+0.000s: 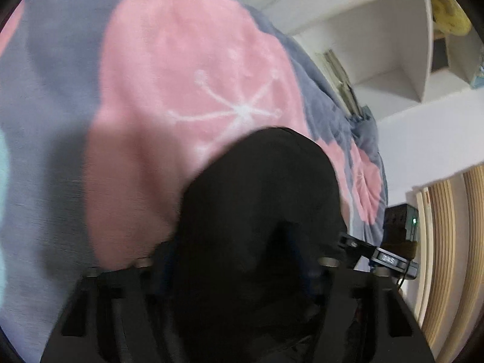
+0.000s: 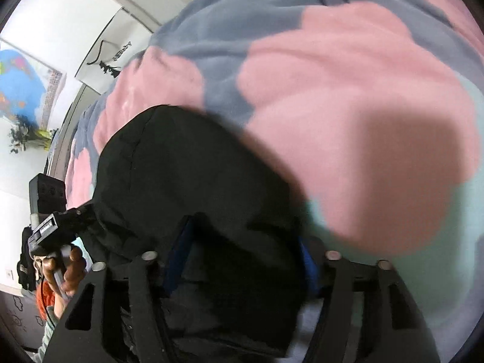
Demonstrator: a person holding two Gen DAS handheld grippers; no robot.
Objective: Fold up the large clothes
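1. beneath both cameras spreads a fleecy blanket (image 1: 187, 69), grey-blue with big pink flower shapes, and it fills most of each view.
2. a black garment (image 1: 257, 199) bunches up right in front of each lens, draped over the fingers and lying against the blanket.
3. left wrist view: the left gripper (image 1: 257, 266) has black cloth heaped between and over its blue-padded fingers (image 1: 292, 242); the pads look pressed into the fabric, so it is clamped on the black garment. no earlier picture is given.
4. right wrist view: the right gripper (image 2: 242, 257) likewise has the garment bundled between its blue fingers (image 2: 178, 251), gripping it.
5. only the left view shows white wall shelves (image 1: 393, 54) with something yellow on top, and a ribbed wooden panel (image 1: 447, 242) at the right edge.
6. only the right view shows a white paper bag (image 2: 112, 57) against the wall, a blue map poster (image 2: 21, 81), and a person's hand (image 2: 71, 269) wrapped around the other gripper's handle at lower left.
7. each view catches the other gripper's black body at its edge.
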